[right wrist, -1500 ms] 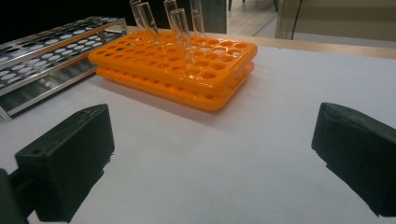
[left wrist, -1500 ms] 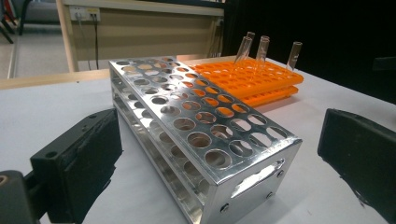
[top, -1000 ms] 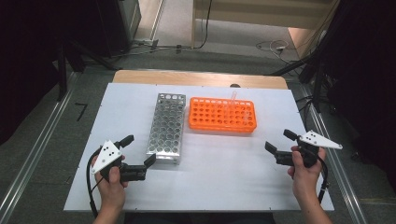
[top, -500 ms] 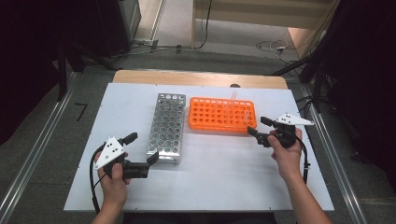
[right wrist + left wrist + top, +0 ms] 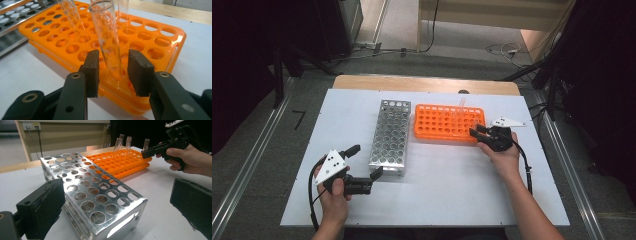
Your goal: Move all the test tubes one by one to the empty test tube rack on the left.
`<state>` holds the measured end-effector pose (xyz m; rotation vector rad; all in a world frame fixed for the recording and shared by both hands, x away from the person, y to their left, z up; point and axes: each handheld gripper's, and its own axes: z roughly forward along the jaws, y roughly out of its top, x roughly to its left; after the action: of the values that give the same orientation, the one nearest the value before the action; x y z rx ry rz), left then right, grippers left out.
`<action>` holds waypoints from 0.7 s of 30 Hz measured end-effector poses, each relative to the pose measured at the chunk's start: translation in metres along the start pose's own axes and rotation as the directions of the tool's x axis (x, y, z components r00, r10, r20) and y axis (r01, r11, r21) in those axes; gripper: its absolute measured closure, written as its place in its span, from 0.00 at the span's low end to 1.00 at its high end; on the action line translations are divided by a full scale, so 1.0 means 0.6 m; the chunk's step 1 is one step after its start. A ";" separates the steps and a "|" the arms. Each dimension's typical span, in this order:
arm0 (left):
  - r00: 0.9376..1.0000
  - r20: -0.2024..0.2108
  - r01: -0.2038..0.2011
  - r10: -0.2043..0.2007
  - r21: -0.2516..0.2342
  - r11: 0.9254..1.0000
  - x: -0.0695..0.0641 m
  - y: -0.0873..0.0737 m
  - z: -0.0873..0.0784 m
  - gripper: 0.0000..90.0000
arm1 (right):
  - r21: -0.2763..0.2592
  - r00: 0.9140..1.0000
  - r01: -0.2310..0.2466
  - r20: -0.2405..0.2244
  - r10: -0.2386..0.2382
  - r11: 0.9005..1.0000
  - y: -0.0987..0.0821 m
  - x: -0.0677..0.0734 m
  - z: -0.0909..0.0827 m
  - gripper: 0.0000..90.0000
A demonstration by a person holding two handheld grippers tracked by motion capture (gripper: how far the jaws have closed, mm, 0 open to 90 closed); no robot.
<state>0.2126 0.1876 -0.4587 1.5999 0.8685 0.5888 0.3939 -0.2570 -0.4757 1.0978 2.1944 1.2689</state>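
Tubes not yet moved, so the job is at its start: nothing lifted, steel rack empty.

High view: right tool (image 5: 473, 133) sits at the near right edge of the orange rack (image 5: 432, 125) on the white table (image 5: 452, 195). A clear test tube (image 5: 460, 105) stands in the rack's far rows. Left tool (image 5: 377, 174) rests by the near corner of the steel rack (image 5: 391, 137), jaws apart, holding nothing. Compared with a second ago, the right hand has come in from the table's right edge to the orange rack; left hand unchanged.

Left gripper view: left tool's own jaws stand wide on either side of the steel rack's (image 5: 95, 195) near corner, no contact. Farther off, the right tool (image 5: 147, 152) points at the tubes in the orange rack (image 5: 125, 163).

Right gripper view: front test tube (image 5: 107, 37) stands between the pads (image 5: 92, 72), gaps on both sides, not clamped. Jaws have just been closing in on it. Left to do, likely: pinch, lift out, carry to the steel rack.
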 end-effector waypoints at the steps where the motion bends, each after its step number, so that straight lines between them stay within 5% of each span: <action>1: 1.000 0.003 0.000 0.000 -0.001 1.000 0.000 0.000 0.000 0.00 | -0.005 1.000 0.002 0.006 -0.002 1.000 0.000 0.002 0.002 0.71; 7: 0.999 -0.007 0.035 -0.035 -0.004 0.999 0.003 -0.006 0.000 0.00 | -0.018 0.999 0.010 0.034 -0.009 1.000 -0.001 0.005 0.007 0.80; 14: 0.999 -0.032 0.016 -0.016 0.012 1.000 -0.001 -0.008 0.000 0.00 | -0.015 0.998 0.026 0.055 -0.025 1.000 -0.003 0.006 0.003 0.82; 21: 1.000 0.008 0.022 -0.022 0.007 1.000 0.003 -0.019 0.003 0.00 | -0.016 0.999 -0.008 0.032 0.008 1.000 -0.002 -0.001 0.002 0.82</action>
<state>0.2127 0.1888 -0.4705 1.5962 0.8826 0.5642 0.3944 -0.2574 -0.4774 1.1140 2.1551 1.2614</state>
